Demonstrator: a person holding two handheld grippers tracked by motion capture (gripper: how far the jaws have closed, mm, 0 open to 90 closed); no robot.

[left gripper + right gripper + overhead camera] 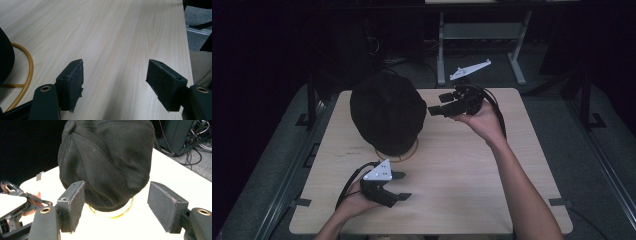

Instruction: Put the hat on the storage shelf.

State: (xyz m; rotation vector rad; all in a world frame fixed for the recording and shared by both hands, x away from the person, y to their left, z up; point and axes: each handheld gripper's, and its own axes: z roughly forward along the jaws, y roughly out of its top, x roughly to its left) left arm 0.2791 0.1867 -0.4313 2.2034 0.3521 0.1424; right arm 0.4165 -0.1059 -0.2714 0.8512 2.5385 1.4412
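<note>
Facing the black cap (107, 162), crown up, right gripper (116, 207) wide.

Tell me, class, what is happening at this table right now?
A person holds a gripper in each hand at a wooden table. A black cap sits on a yellow wire stand. The right gripper, jaws open, points at the cap from the side without touching it. The left gripper waits near the table's front edge, open, with nothing between its jaws.

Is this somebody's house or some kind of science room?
Most likely a lab or workshop, not a house. A plain wooden table stands in a dark room, cables trail on the floor behind it, and a black cap sits on a wire stand.
</note>
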